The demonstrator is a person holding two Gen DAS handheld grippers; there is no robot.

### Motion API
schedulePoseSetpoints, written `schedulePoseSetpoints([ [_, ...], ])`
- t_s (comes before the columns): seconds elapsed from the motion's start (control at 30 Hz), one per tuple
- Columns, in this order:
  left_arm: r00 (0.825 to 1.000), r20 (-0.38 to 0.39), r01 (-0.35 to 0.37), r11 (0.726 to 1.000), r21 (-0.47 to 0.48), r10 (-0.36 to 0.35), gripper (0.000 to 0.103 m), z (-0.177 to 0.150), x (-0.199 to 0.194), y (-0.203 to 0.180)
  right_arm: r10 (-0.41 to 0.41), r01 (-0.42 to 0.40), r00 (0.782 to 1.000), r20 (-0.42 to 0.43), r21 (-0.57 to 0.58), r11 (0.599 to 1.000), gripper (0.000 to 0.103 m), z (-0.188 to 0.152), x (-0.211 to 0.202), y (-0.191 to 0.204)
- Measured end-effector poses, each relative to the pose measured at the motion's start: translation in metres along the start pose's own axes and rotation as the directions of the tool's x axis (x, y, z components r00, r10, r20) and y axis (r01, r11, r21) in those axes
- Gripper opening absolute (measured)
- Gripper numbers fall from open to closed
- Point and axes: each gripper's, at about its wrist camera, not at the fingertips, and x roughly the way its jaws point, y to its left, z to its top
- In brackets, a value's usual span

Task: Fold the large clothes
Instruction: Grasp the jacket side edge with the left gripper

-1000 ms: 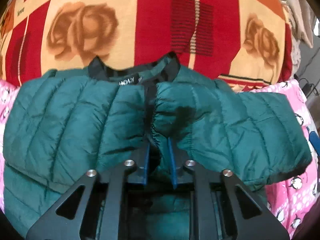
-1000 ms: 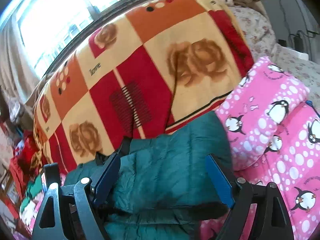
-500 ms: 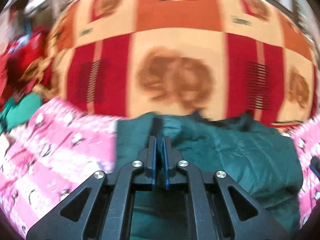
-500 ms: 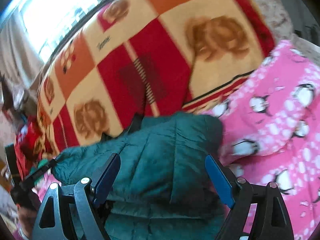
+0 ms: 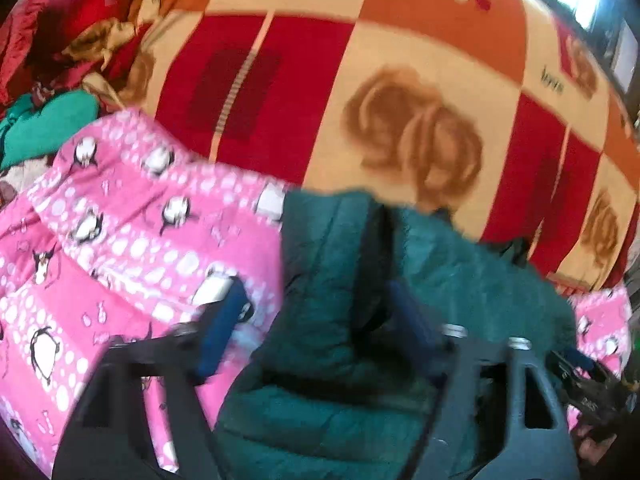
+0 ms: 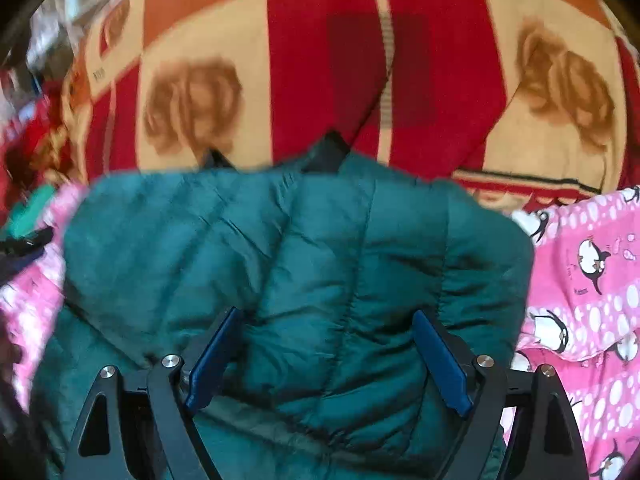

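Note:
A dark green quilted jacket (image 5: 344,256) lies folded on the bed, its black collar (image 6: 328,152) at the far side. My left gripper (image 5: 316,314) hangs over the jacket's left edge and its jaws are opening. The left blue pad (image 5: 222,322) is over the pink quilt and the right pad (image 5: 404,312) over the jacket, neither pressing on it. In the right wrist view the jacket (image 6: 304,248) fills the middle. My right gripper (image 6: 326,350) stands open just above it, with the cloth below its pads and nothing pinched.
A red, orange and cream rose blanket (image 5: 400,80) covers the bed behind the jacket. A pink penguin quilt (image 5: 120,240) lies under and on both sides of it (image 6: 580,280). A pile of red and green clothes (image 5: 52,80) sits at the far left.
The left gripper was shut on a fold of the jacket and carried it leftward; its jaws now stand apart and the fold is let go. The right gripper swung over the jacket's middle, still open.

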Motion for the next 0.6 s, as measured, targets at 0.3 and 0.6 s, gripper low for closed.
schedulePoseSetpoints([
  [0.3,0.996,-0.013,-0.089,0.994,0.071,0.09,0.079,0.022,0.017,-0.046,-0.089,0.081,0.994,0.064,0.125,0.989,0.086,0.014,-0.03,-0.058],
  [0.6,0.981,-0.149,-0.113,0.992,0.057,0.121,0.079,-0.001,0.072,-0.039,-0.113,0.114,0.993,-0.026,0.062,0.991,0.086,0.024,0.036,-0.053],
])
